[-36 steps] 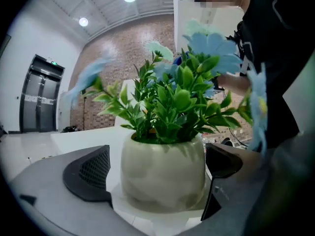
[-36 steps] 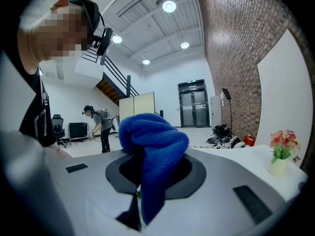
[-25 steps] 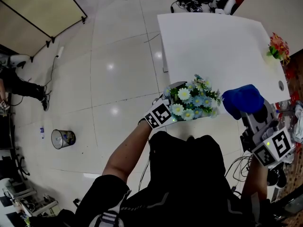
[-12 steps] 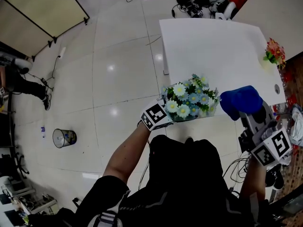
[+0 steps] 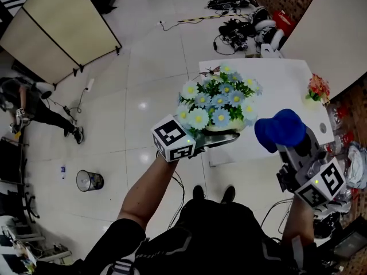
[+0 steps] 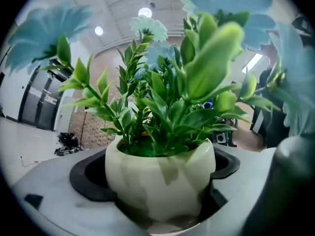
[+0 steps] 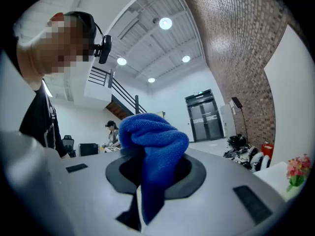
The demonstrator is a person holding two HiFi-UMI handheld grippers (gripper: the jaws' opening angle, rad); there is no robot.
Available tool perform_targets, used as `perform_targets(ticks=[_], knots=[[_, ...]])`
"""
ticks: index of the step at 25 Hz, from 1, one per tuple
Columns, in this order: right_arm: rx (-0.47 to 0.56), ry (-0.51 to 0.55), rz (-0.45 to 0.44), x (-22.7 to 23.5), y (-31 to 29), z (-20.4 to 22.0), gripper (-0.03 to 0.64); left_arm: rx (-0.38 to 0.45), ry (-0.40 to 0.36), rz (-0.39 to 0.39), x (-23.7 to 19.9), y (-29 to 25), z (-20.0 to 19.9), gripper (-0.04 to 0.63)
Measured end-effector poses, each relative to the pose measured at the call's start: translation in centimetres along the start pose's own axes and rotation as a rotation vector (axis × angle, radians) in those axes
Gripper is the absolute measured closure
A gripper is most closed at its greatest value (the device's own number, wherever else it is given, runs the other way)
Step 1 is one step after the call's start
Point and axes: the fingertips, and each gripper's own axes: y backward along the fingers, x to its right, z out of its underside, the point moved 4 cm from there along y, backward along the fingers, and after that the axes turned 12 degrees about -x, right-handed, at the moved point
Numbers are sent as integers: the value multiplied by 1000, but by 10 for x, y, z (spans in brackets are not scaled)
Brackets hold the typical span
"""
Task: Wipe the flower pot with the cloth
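The flower pot (image 6: 160, 178) is pale cream and round, filled with green leaves and blue and white daisies (image 5: 217, 99). My left gripper (image 5: 221, 137) is shut on the flower pot and holds it raised in the air over the table's near edge. In the left gripper view the pot fills the space between the jaws. The cloth (image 5: 280, 129) is a bunched blue towel. My right gripper (image 5: 289, 145) is shut on the cloth, just right of the flowers and apart from them. The cloth (image 7: 153, 151) stands up from between the jaws in the right gripper view.
A white table (image 5: 275, 79) lies below and beyond the pot, with a small red flower bunch (image 5: 316, 88) at its right edge. Cables and gear (image 5: 246, 27) lie on the floor behind it. A bin (image 5: 90, 181) and a person (image 5: 34, 105) are far left.
The left gripper has lifted the flower pot up and away from the body, so it looks larger and higher. The right gripper with the cloth has shifted slightly left, closer to the flowers.
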Motion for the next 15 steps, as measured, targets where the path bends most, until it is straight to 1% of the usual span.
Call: perform_targets(ticks=[3, 5, 7, 10, 13, 15], knots=[[32, 46, -97, -24, -9, -26, 546, 4, -33, 6, 6, 7, -46, 32], [55, 36, -177, -40, -15, -42, 546, 4, -37, 9, 11, 7, -68, 32], [63, 33, -223, -49, -18, -51, 546, -10, -54, 6, 16, 5, -82, 32], [36, 54, -260, -53, -20, -51, 546, -27, -78, 16, 24, 3, -94, 32], [10, 68, -256, -48, -11, -48, 546, -15, -64, 39, 37, -3, -98, 32], [14, 63, -257, -44, -4, -54, 546, -8, -75, 53, 48, -5, -103, 34]])
